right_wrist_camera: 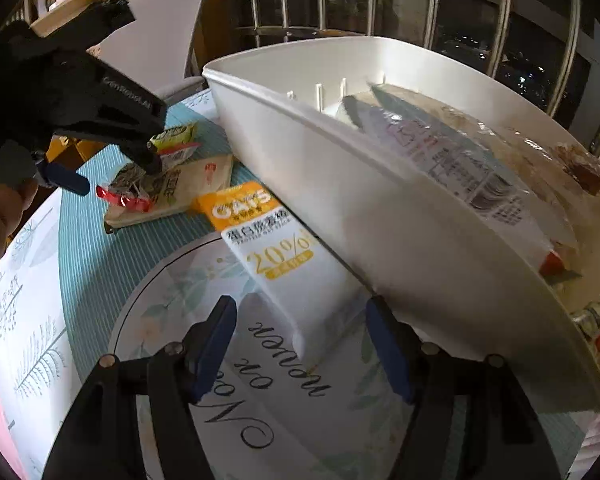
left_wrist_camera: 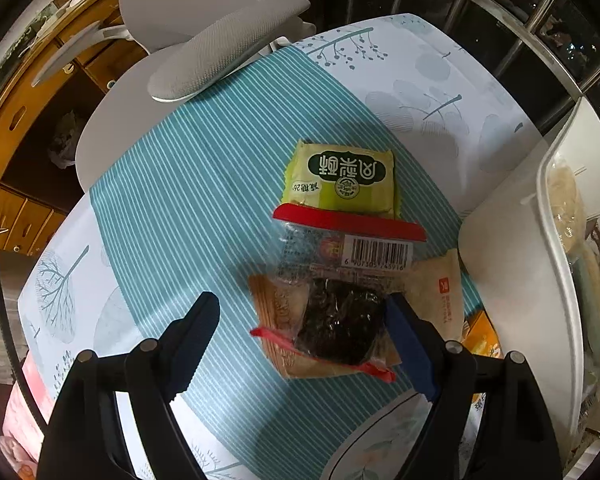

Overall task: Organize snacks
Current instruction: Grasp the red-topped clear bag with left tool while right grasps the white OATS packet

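Black left hand-held gripper (left_wrist_camera: 300, 328) agape over snacks (left_wrist_camera: 340, 320)

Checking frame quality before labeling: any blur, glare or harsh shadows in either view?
Left wrist: sharp; glare on the clear snack packet, a dark shadow on the striped cloth. Right wrist: white bin and its contents smeared by motion blur; oat bar readable. Both: strong fisheye bending.

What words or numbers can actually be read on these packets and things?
"OATS" and "20%": orange-and-white oat bar packet.
"6 907305 745916", roughly: barcode on the clear red-edged packet.
"凤梨酥", seen upside down: green packet.
"CenRoboLab", faint, not certain: left gripper.
Cursive lettering on the round mat: unclear.
Print on packets in the white bin: blurred.
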{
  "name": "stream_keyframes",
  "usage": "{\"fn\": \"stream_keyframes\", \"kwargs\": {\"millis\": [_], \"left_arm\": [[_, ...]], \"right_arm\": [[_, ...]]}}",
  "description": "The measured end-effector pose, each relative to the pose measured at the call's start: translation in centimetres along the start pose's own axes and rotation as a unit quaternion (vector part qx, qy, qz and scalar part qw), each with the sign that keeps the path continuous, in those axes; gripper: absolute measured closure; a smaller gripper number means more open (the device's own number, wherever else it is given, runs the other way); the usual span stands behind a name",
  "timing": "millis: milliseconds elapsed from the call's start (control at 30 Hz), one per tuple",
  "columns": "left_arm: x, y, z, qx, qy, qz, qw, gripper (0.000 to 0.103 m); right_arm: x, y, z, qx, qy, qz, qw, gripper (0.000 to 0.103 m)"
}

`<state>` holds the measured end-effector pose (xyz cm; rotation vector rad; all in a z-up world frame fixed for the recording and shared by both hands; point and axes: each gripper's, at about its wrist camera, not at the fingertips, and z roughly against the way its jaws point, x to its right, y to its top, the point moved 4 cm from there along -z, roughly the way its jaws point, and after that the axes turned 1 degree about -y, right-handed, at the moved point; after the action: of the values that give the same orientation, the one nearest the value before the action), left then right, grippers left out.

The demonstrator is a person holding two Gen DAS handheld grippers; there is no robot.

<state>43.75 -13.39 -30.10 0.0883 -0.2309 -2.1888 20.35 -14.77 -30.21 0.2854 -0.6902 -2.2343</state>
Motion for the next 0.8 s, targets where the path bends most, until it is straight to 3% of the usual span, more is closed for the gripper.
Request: {"fn": "stream_keyframes", "kwargs": {"millis": [67,267,500,600,700,800], "left_arm": [[-0.1,0.2,-0.2,0.002,-0.002,0.003,1.0000,0.020],[-0.1,0.6,-0.6,0.010,-0.006,0.017,0.9998,0.020],[0.5,-0.2,0.0,0.010,-0.027,0.032,0.9991,0.050],[0.7,-0.8,0.3,0.007,-0.030,0.041,0.9987,0.053],[0.8,-1.3,0.6,0.009,-0.037,0.050,0.9980,0.065],[0.9,-2.0,0.9,0.001,-0.033,0.051,0.9982,0.065]], "right_arm": [[-0.2,0.0,-0.1,0.000,-0.004,0.008,1.000,0.038],[-0.2,0.3,-0.2,0.012,-0.005,0.025,1.000,0.061],[-0.4,0.2,0.0,0.016,0.017,0.050,0.998,0.078],[-0.5,0.3,0.0,0.016,0.023,0.055,0.998,0.087],[-0.5,0.5,-0.1,0.013,0.030,0.059,0.998,0.094],[-0.5,0.5,0.0,0.004,0.035,0.057,0.998,0.098]]}}
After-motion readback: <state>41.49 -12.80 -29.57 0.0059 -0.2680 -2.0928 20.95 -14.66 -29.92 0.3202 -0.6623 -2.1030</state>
